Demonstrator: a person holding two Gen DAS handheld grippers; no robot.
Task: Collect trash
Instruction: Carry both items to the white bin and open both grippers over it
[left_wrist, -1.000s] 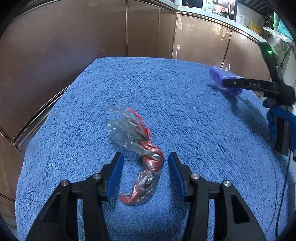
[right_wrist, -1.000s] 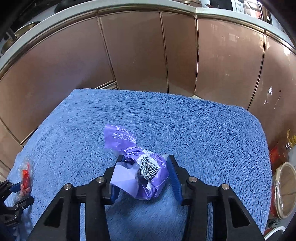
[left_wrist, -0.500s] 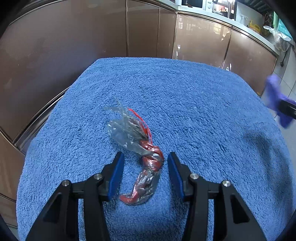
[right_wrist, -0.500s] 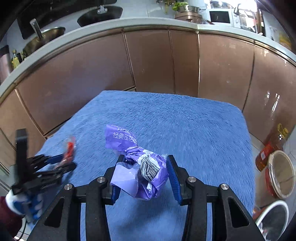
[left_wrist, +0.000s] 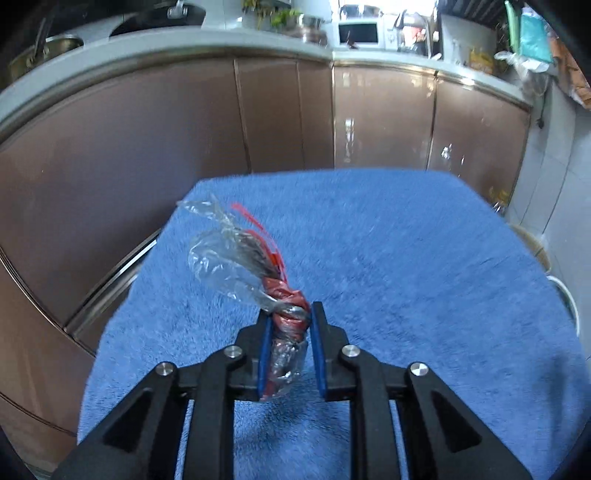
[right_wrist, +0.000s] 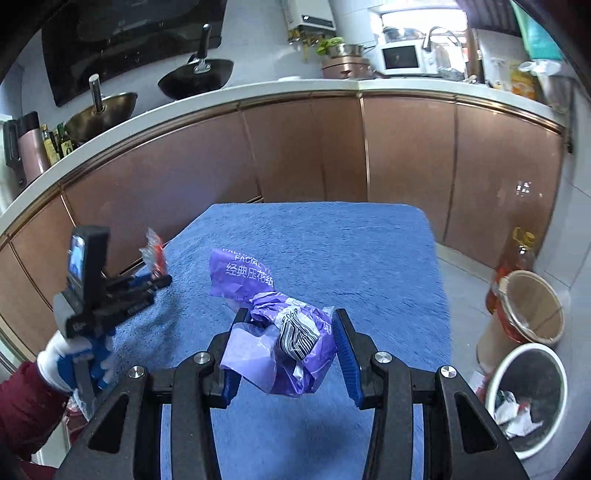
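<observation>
Both grippers are carrying trash above the blue towel, and neither piece has reached a bin yet.

The left gripper is closing its fingers on the twisted clear-and-red wrapper. The blue pads are pressing the wrapper's twisted lower part from both sides, and the loose clear end is sticking up and away from the jaws. The wrapper is hanging clear of the towel.

The right gripper is gripping the crumpled purple wrapper between its pads, also lifted off the towel (a flap with printed text is projecting forward).

No other trash is showing on the towel in either view. A white bin is standing on the floor to the right of the towel and already holding scraps, with a tan bucket just behind it.

Remaining work, as judged here: carrying both wrappers to the bin and releasing them.
</observation>
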